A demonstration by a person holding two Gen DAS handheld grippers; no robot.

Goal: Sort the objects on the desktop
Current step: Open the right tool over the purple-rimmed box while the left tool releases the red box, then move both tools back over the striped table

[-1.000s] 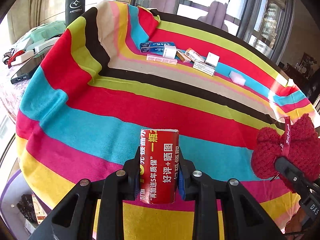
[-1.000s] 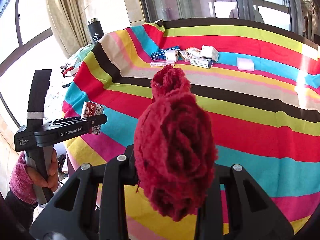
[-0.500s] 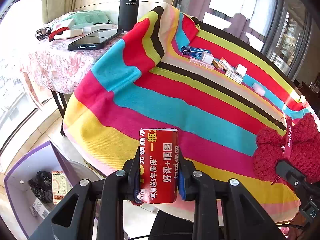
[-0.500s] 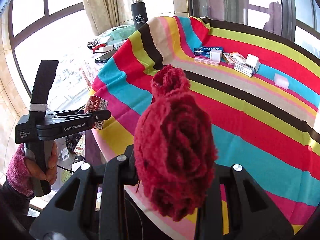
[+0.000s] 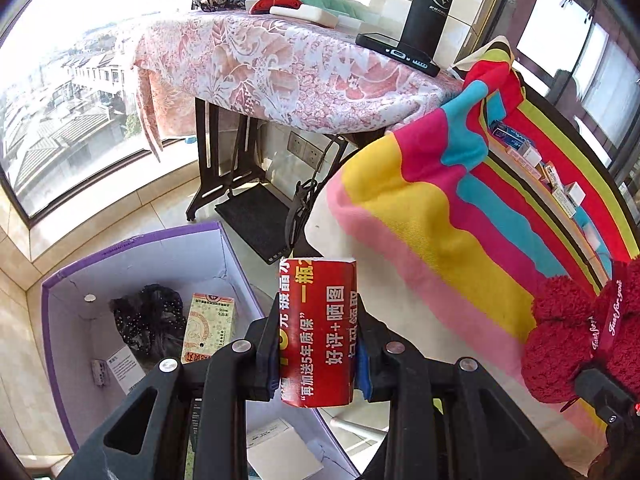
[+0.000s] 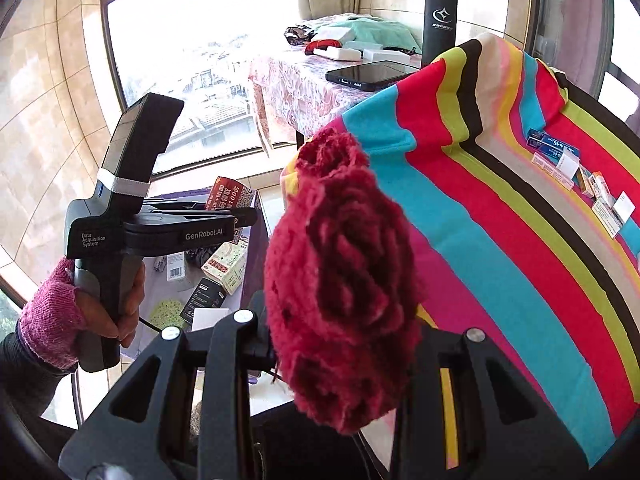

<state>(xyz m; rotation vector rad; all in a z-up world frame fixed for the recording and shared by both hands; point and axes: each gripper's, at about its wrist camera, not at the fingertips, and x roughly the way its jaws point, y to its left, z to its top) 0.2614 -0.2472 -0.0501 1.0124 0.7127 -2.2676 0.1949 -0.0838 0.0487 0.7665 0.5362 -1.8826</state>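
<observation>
My left gripper (image 5: 317,354) is shut on a red box with white and yellow Chinese print (image 5: 317,332), held in the air beside the striped table and over the near edge of the purple storage box (image 5: 132,246). In the right wrist view the left gripper (image 6: 236,216) holds that red box (image 6: 228,198) above the purple box. My right gripper (image 6: 340,344) is shut on a dark red knitted item (image 6: 344,272), off the table's left edge; it also shows in the left wrist view (image 5: 580,336). Several small boxes (image 6: 576,172) lie on the striped tablecloth (image 6: 500,220).
The purple box on the floor holds a black bundle (image 5: 148,316), a cream medicine box (image 5: 208,326) and cards. A side table with a floral cloth (image 5: 280,68) carries a phone (image 5: 396,54), a black flask (image 5: 428,4) and clutter. Large windows stand behind.
Both grippers have swung left, off the striped table, with their loads still held. The purple box on the floor has come into view under the left gripper.
</observation>
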